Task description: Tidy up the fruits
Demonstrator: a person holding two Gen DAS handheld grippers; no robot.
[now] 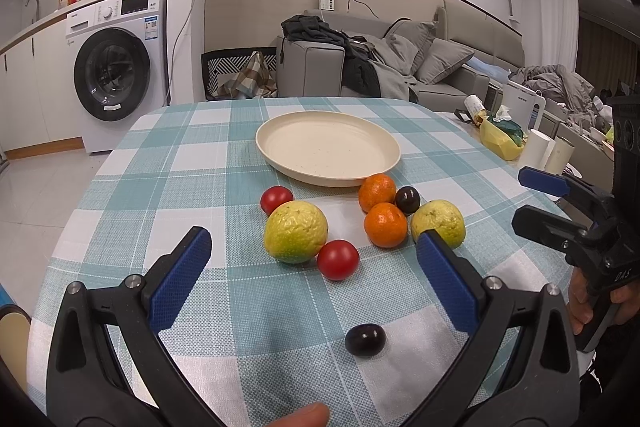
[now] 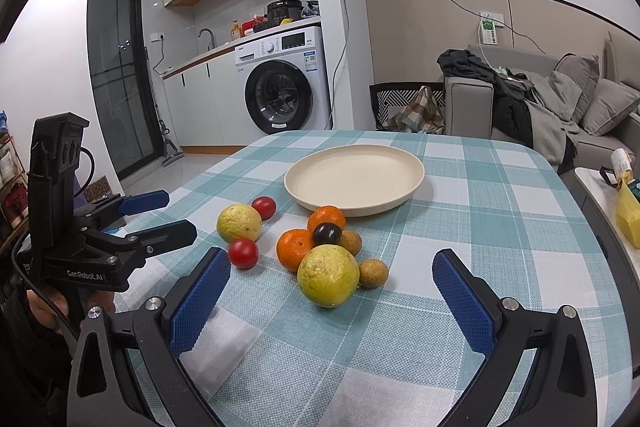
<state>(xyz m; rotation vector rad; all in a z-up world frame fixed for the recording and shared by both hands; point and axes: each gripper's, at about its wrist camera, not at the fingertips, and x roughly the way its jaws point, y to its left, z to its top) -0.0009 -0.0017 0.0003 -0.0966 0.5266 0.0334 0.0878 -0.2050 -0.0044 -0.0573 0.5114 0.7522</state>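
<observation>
A round, shallow cream plate (image 2: 354, 179) with a raised rim and a faintly speckled matte surface sits on a table under a woven teal-and-white checked cloth (image 2: 480, 227). All the fruit lies on the cloth on the near side of the plate, none in it. Nearest its rim are a dimpled orange mandarin (image 2: 326, 218) and a glossy red tomato (image 2: 264, 207). A smooth dark plum (image 2: 327, 233) rests against the mandarin, with a second mandarin (image 2: 295, 249) and two dull brown round fruits, perhaps longans (image 2: 373, 272), just beside. Two bumpy yellow-green citrus (image 2: 328, 275) lie further from the plate, and a second tomato (image 1: 338, 259) touches one of them. Another dark plum (image 1: 365, 339) lies alone, furthest from the plate. The left gripper (image 1: 314, 259) and the right gripper (image 2: 331, 281) both hover spread wide, holding nothing, their blue pads (image 2: 200, 307) finely cross-hatched.
</observation>
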